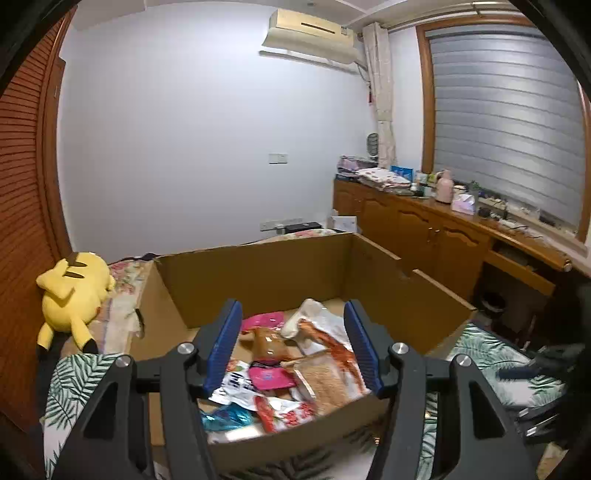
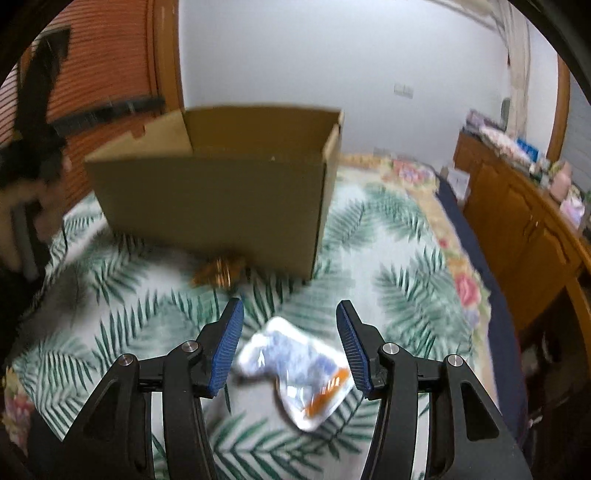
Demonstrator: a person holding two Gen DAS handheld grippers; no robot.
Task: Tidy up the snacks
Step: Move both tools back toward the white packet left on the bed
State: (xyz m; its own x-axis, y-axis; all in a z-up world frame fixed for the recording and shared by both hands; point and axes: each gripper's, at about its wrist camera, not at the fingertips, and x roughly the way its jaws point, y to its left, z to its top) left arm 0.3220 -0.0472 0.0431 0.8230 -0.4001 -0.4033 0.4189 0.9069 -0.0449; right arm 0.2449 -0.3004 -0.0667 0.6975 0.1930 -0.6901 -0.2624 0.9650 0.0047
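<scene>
White wall with an air conditioner (mounted high); wooden cabinets run beneath a blind-covered window.

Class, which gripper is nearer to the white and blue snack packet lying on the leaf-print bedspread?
Right. The right gripper hovers open directly over the white and blue packet, fingers either side. The left gripper is open over the snacks inside the cardboard box.

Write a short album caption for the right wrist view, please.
Open hand-held gripper poised over a blurred white snack packet on the leaf-print bedspread, cardboard box beyond.
</scene>
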